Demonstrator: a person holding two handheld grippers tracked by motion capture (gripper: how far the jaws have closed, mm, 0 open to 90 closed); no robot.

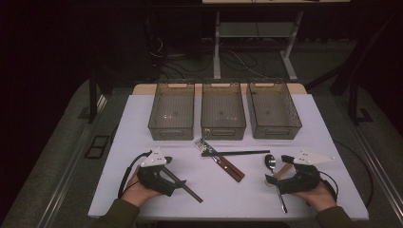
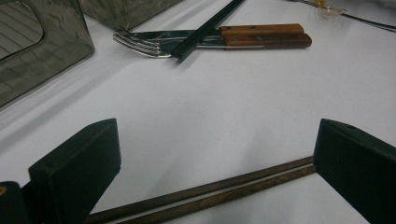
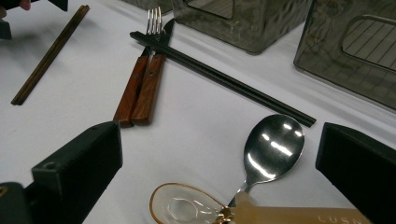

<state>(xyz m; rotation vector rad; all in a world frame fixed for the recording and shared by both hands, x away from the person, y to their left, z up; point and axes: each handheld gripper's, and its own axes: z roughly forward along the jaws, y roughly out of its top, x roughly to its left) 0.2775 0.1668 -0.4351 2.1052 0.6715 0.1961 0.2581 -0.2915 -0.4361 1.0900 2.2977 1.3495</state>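
Two thin brown wooden chopsticks lie paired, btwn open fingers.

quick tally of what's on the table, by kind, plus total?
Bins: 3
Chopstick pairs, black and brown: 2
Wood-handled fork: 1
Wood-handled knife: 1
Spoons, metal and clear with a tan handle: 2
Total: 9
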